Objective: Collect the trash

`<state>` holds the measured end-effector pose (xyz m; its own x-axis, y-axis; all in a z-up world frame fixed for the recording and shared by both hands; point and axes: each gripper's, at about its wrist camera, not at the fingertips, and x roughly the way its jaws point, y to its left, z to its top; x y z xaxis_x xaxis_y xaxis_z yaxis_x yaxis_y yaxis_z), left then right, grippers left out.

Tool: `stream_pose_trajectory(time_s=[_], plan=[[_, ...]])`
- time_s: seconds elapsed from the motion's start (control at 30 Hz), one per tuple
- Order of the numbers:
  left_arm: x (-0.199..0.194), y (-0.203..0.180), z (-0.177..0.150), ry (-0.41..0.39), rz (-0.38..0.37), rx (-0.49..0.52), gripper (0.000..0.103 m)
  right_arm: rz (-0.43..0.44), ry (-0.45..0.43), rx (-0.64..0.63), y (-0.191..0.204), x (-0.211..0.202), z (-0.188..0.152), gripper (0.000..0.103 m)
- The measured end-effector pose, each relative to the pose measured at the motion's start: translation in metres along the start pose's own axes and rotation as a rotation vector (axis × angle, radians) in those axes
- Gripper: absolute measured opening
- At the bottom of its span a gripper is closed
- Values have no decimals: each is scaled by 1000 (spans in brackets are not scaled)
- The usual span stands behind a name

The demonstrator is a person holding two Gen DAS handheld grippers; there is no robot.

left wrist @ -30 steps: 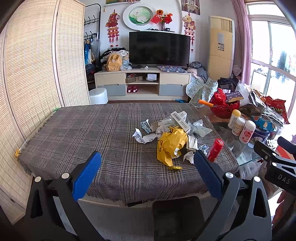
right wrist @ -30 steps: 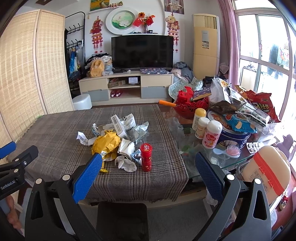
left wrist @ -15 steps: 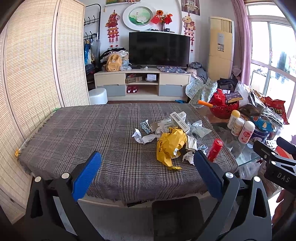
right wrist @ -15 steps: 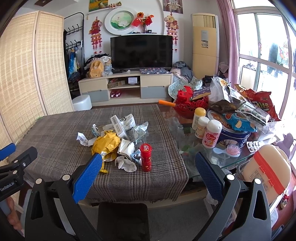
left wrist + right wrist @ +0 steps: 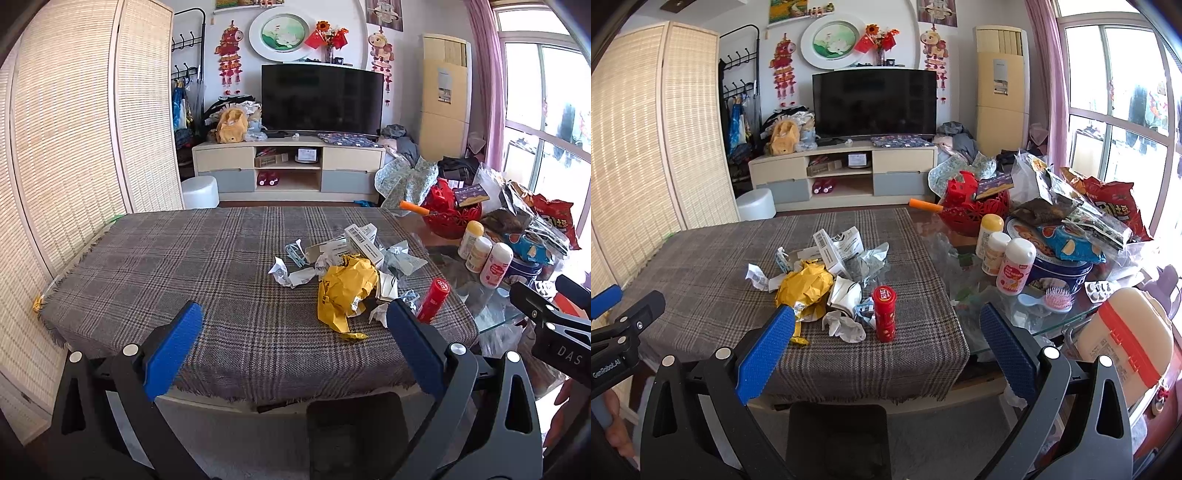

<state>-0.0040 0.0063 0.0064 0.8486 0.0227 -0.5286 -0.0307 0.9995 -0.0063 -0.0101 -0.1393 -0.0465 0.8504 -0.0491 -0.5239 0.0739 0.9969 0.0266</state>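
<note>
A pile of trash lies on the plaid tablecloth (image 5: 184, 258): a crumpled yellow bag (image 5: 345, 290), white paper scraps (image 5: 291, 273), a small white carton (image 5: 364, 242) and a red can (image 5: 433, 300). The pile also shows in the right wrist view, with the yellow bag (image 5: 807, 286), a white paper wad (image 5: 846, 326) and the red can (image 5: 884, 314) standing upright. My left gripper (image 5: 293, 321) is open and empty, short of the table's near edge. My right gripper (image 5: 886, 328) is open and empty, also short of the near edge.
Right of the cloth, a glass tabletop (image 5: 960, 258) holds white bottles (image 5: 1014, 266), a blue tin (image 5: 1060, 267), snack bags (image 5: 1108, 210), a red basket (image 5: 975, 208) and a pink hairbrush (image 5: 1058, 299). A bamboo screen (image 5: 74, 147) stands at left. A TV stand (image 5: 288, 170) is behind.
</note>
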Motion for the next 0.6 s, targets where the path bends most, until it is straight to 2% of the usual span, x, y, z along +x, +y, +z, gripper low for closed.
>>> stream_pose_trajectory(time_s=[0.6], plan=[[3,3,-1,6,7,-5,95,1,6,7,-1,2,1,100]])
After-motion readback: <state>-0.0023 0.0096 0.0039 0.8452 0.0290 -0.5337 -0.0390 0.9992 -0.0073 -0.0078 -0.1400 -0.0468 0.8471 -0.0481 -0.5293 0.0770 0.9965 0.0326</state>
